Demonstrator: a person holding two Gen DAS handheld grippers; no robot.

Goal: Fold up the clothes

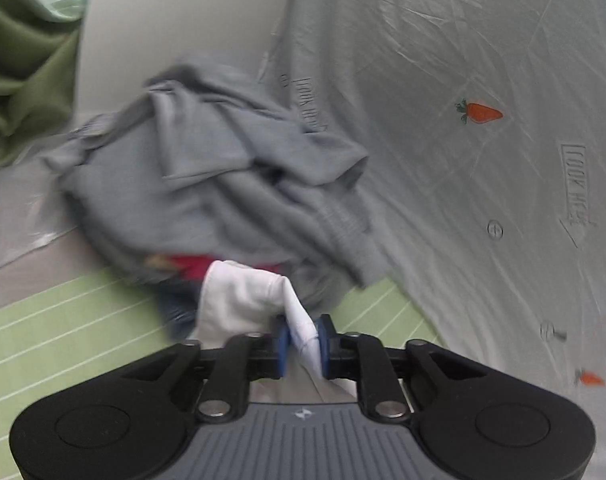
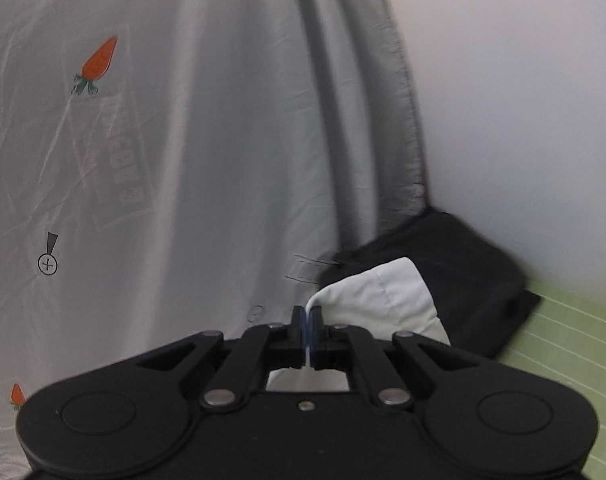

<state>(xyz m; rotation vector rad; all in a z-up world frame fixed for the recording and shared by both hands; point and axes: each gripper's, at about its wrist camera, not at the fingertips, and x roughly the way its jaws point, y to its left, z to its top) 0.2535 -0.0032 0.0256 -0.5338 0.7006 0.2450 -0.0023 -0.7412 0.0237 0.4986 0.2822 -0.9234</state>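
- Left gripper (image 1: 302,338): nearest the lens at 6 o'clock, blue pads clamped on a bunched edge of the white garment (image 1: 243,300).
- Right gripper (image 2: 307,330): at 6 o'clock in its own view, fingers pressed together on a thin fold of the same white garment (image 2: 387,296).
- Green striped mat (image 1: 63,328): under the left gripper, from 7 to 5 o'clock.
- Grey clothing heap (image 1: 207,176): at 11 o'clock beyond the white cloth, blurred; a red item (image 1: 191,266) shows at its near edge, possibly another garment.
- Black folded garment (image 2: 463,280): at 2 o'clock behind the white fold in the right view.
- Carrot-print sheet (image 1: 463,120): farthest, from 12 to 3 o'clock.
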